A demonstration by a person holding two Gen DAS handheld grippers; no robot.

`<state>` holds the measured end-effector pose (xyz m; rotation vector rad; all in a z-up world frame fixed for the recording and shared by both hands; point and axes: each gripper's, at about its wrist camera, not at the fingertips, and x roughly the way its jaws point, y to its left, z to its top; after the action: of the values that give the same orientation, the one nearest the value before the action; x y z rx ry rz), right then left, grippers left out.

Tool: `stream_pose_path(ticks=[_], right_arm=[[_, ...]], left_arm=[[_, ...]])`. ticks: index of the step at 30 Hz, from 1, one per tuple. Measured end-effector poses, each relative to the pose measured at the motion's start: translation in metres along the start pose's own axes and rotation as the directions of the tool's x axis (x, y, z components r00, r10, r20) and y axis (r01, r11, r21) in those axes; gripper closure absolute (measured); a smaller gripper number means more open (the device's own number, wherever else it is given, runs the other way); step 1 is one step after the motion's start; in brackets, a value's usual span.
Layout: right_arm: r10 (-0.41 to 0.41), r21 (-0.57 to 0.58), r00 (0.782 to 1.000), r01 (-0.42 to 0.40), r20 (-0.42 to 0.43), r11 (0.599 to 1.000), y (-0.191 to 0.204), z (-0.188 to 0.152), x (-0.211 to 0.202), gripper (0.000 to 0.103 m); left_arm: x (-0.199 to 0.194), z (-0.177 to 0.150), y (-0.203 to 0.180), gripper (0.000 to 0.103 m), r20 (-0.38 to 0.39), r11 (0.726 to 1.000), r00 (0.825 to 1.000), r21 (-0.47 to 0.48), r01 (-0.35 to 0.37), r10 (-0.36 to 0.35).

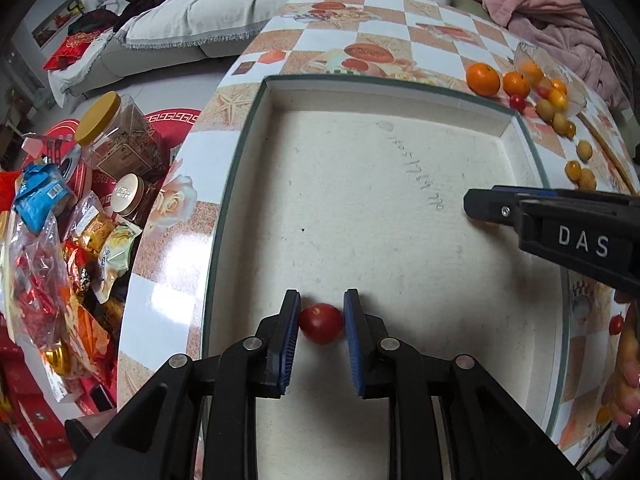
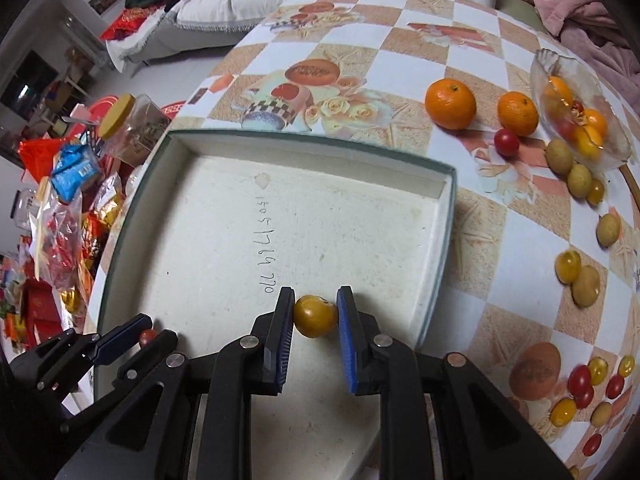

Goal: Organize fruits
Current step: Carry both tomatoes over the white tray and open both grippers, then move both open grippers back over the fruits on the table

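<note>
In tray [image 2: 312, 140] | left claw [image 2: 162, 327] apart around half-hidden red tomato [image 2: 147, 335] | right claw [image 2: 315, 300] clamps yellow tomato [image 2: 315, 317]

A red cherry tomato [image 1: 322, 323] sits on the white floor of a shallow tray [image 1: 400, 96], near its front edge. A yellow cherry tomato [image 2: 315, 316] is also over the tray floor, further right. On the checked tablecloth beyond the tray lie two oranges [image 2: 451, 99] side by side, a red tomato [image 2: 506, 142] just beside them, a tilted glass bowl [image 2: 540, 76] with more small fruit, and a scattered line of yellowish round fruits [image 2: 579, 180].
</note>
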<state>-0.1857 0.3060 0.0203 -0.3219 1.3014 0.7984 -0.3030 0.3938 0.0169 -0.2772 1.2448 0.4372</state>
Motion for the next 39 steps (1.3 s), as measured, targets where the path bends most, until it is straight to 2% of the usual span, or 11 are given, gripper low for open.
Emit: stream_pose_path(ticks=[1,2,3,5,7,11,18,25,32,35,39], right_arm=[[-0.001,-0.003,1.0,0.001,-0.007,1.0,0.001,0.0,0.001,0.078],[-0.003,-0.012,1.0,0.003,-0.003,1.0,0.002,0.0,0.0,0.07],[-0.005,-0.019,1.0,0.005,-0.005,1.0,0.003,0.001,0.0,0.064],[-0.005,-0.021,1.0,0.006,0.014,1.0,0.004,0.0,-0.006,0.047],[0.003,-0.011,0.999,-0.003,0.039,1.0,0.003,0.0,-0.015,0.043],[0.021,0.016,0.995,-0.023,0.092,1.0,-0.002,-0.002,-0.035,0.022],[-0.036,0.101,0.99,0.022,0.134,0.995,-0.037,-0.032,-0.067,0.022],[-0.137,0.269,0.984,0.103,0.11,0.958,-0.111,-0.095,-0.099,0.022],[-0.241,0.411,0.969,0.196,0.06,0.89,-0.18,-0.158,-0.126,0.022],[-0.259,0.455,0.966,0.219,0.026,0.863,-0.204,-0.18,-0.128,0.022],[-0.264,0.471,0.965,0.236,-0.008,0.85,-0.221,-0.2,-0.124,0.022]], left_arm=[[-0.001,-0.001,0.0,0.044,0.006,1.0,1.0,0.004,-0.009,0.009],[-0.003,-0.001,0.0,0.031,0.021,1.0,1.0,0.005,-0.018,0.018],[-0.006,-0.002,0.0,0.023,0.042,1.0,0.999,0.004,-0.023,0.023],[-0.009,-0.002,-0.001,0.023,0.052,1.0,0.999,0.016,-0.01,0.009],[-0.006,-0.002,-0.002,0.023,0.035,1.0,0.999,0.024,-0.012,0.011],[-0.009,-0.004,-0.006,0.023,0.027,0.999,1.0,0.04,-0.012,0.011],[-0.025,-0.003,-0.035,0.023,0.04,0.994,0.999,0.109,0.003,-0.007],[-0.045,0.004,-0.09,0.023,0.067,0.979,0.995,0.197,0.056,-0.071],[-0.061,-0.001,-0.157,0.023,0.061,0.945,0.987,0.3,0.127,-0.152],[-0.062,-0.009,-0.186,0.023,0.039,0.925,0.982,0.344,0.16,-0.185],[-0.059,-0.022,-0.22,0.023,0.005,0.895,0.973,0.395,0.208,-0.229]])
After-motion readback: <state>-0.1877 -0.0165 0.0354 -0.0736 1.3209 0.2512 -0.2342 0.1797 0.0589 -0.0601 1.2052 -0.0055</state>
